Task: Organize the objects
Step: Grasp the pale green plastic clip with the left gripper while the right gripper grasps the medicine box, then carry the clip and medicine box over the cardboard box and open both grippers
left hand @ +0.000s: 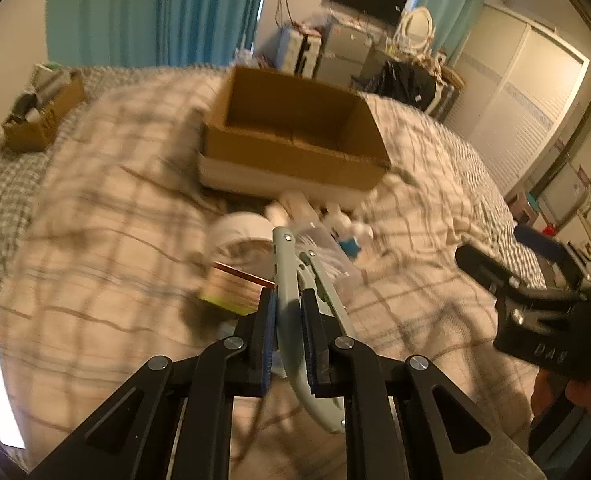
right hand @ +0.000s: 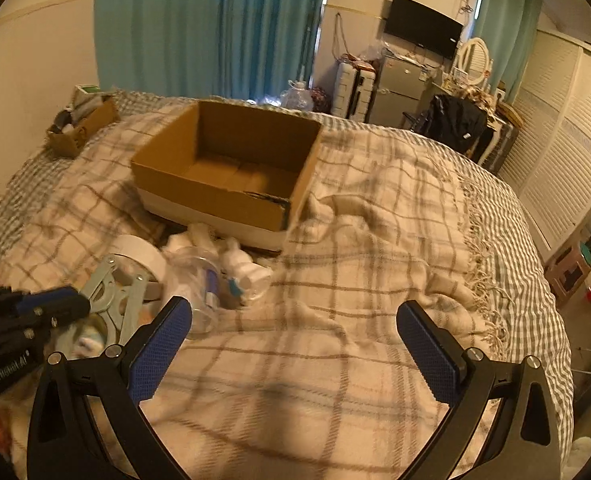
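My left gripper point(left hand: 288, 300) is shut on a pale grey-green hand tool point(left hand: 295, 280), held above the plaid blanket; the tool also shows in the right wrist view point(right hand: 113, 300). Below it lie a white tape roll point(left hand: 237, 236), a small striped box point(left hand: 231, 288), a clear plastic bag point(left hand: 327, 248) and small white bottles point(left hand: 341, 222). An open, empty cardboard box point(left hand: 295, 132) sits beyond them on the bed. My right gripper point(right hand: 293, 316) is open and empty over bare blanket, right of the pile point(right hand: 223, 276). The cardboard box point(right hand: 223, 168) lies ahead of it.
A smaller cardboard box point(right hand: 81, 126) with items stands at the bed's far left corner. The blanket's fringed edge point(right hand: 479, 240) runs along the right. Beyond the bed are teal curtains point(right hand: 207, 24), a cluttered cabinet point(right hand: 399, 88) and a wardrobe point(right hand: 555, 140).
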A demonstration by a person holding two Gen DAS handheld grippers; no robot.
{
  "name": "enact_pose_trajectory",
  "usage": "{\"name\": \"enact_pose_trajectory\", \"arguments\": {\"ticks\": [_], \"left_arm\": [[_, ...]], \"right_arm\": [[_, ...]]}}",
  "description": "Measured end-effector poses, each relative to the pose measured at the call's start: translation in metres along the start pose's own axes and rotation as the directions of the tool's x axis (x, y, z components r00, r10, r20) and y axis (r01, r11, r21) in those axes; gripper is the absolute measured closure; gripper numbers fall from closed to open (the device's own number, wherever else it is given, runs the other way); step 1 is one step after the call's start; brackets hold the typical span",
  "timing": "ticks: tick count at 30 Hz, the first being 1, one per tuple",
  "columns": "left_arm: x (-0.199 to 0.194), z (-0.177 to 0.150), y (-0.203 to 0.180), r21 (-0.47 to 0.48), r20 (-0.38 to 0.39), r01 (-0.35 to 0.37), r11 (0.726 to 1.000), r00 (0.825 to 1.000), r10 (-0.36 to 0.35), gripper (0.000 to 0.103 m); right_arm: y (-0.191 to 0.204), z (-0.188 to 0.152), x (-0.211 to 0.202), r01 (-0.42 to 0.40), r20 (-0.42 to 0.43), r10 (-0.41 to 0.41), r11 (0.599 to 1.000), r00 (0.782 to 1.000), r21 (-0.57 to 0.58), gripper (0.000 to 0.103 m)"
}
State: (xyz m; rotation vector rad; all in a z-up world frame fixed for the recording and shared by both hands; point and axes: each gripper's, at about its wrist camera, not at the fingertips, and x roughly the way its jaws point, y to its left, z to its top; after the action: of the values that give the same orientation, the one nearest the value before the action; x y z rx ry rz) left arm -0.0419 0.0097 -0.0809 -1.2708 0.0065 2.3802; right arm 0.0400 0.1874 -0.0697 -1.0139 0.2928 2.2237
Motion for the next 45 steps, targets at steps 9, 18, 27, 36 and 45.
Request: {"name": "enact_pose_trajectory", "arguments": {"ticks": [9,18,27,36,45], "left_arm": [[-0.043,0.003,0.051,-0.055,0.076,-0.095,0.994,0.992,0.099,0.091],[-0.036,-0.006,0.087,-0.078,0.039,-0.150,0.986,0.987,0.153,0.091],[-0.026,-0.009,0.103,-0.091,0.019,-0.150,0.985,0.988,0.152,0.091],[-0.020,-0.004,0.113,-0.098,0.008,-0.122,0.988,0.992,0.123,0.091],[-0.045,0.006,0.099,-0.087,0.063,-0.075,0.993,0.995,0.080,0.091]], "right_arm": [[0.059,0.000,-0.004,-0.124,-0.023,0.122,0.986,0.992,-0.114,0.001],[0.121,0.002,0.045,-0.226,-0.184,0.182,0.939,0.966,-0.259,0.006],[0.163,0.003,0.098,-0.285,-0.325,0.182,0.909,0.928,-0.304,0.038],[0.164,0.003,0.089,-0.281,-0.312,0.182,0.909,0.932,-0.309,0.064],[0.129,0.040,0.025,-0.254,-0.141,0.223,0.930,0.964,-0.266,0.071]]}}
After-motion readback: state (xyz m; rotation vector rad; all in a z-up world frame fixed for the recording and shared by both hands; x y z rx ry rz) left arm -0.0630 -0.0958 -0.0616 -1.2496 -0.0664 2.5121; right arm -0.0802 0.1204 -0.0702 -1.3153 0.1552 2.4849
